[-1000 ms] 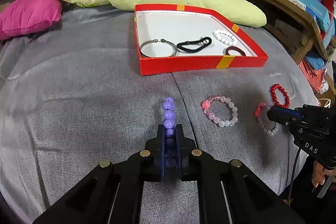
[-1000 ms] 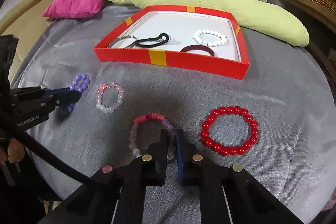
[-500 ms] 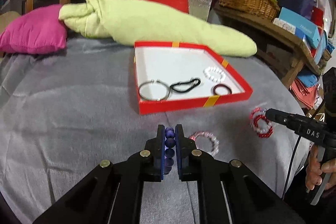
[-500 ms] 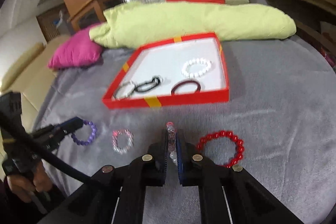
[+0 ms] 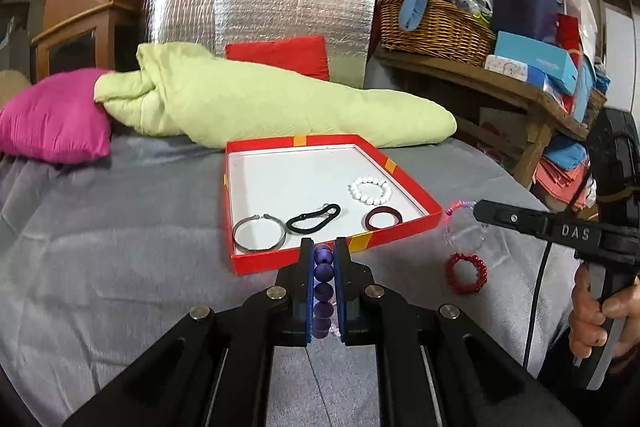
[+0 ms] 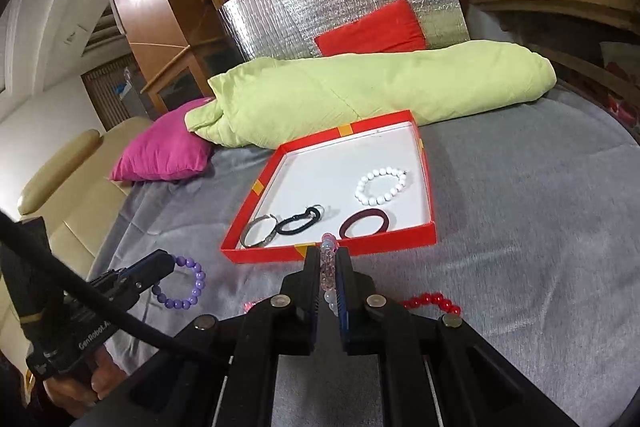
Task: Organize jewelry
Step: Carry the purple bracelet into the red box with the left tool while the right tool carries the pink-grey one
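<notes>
Grey fabric-covered bed [image 5: 120,227] fills both views, large rolled pale-green quilt [image 5: 260,107] along far edge, magenta cushion [image 5: 52,123] far left touching it, silver quilted foil panel [image 5: 260,11] with small red cushion [image 5: 284,57] behind. Wicker basket [image 5: 432,23] on wooden shelf [image 5: 480,83] far right. Shallow red cardboard box lid with white inside [image 5: 256,263] sits mid-bed, near the quilt; inside: silver open metal bangle [image 5: 259,235] near-left corner, black elastic hair loop [image 5: 314,219] just right of it, dark maroon ring band [image 5: 383,218] near-right, white bead bracelet [image 5: 370,189] farther back right. Left gripper [image 5: 323,267] fingers together, clamped on purple bead bracelet [image 5: 323,271], held off the bed, edge-on between the pads, in front of the box's near wall; in right wrist view same bracelet [image 6: 182,283] hangs as a loop from the gripper tip [image 6: 160,263] at left. Right gripper [image 6: 329,267] fingers together, clamped on clear-and-pink bead bracelet [image 6: 328,267], lifted, near the box's near wall; in left wrist view it [image 5: 464,231] dangles from the gripper tip [image 5: 480,207] at right. Red bead bracelet [image 5: 466,273] lies on bed, near right, below that bracelet. Small pink bead piece [image 6: 250,305] on bed near left of right gripper, mostly hidden. Person's hand [image 5: 596,319] grips the right handle.
</notes>
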`<state>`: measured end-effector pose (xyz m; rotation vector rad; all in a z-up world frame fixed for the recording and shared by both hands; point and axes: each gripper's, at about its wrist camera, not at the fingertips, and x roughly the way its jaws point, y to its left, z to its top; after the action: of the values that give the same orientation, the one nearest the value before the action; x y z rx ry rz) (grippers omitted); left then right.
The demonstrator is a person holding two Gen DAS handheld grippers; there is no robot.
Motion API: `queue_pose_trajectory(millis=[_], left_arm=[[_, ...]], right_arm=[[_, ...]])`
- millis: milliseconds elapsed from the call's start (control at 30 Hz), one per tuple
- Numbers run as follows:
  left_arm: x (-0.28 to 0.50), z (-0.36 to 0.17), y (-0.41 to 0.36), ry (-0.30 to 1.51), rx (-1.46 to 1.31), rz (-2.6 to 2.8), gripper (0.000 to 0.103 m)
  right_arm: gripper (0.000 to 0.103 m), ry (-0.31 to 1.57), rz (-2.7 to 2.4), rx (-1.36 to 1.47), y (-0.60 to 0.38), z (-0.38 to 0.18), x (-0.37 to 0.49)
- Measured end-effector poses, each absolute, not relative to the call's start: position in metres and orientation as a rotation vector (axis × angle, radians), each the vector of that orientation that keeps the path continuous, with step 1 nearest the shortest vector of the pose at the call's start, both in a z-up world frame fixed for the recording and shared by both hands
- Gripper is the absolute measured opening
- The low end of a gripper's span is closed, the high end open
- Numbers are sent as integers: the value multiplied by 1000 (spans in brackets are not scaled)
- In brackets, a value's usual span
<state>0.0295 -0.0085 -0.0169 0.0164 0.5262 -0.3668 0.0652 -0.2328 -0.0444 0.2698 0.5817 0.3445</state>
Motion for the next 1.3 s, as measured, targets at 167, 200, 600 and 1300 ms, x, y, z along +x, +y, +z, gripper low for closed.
queue_pose_trajectory(millis=[167,200,600,1300], left_arm=[[29,-19,-15,530,36,-368,10],[30,-19,-16,533,39,-369,10],[42,-22,-25,557,48,-372,10],[170,12,-28,542,43,-352,10]], right_arm=[[8,580,364,283,-232,-40,72],[8,579,371,288,-231,-39,74],[9,615,435,320,-218,-30,107],[9,626,487,470,-198,-18,221]])
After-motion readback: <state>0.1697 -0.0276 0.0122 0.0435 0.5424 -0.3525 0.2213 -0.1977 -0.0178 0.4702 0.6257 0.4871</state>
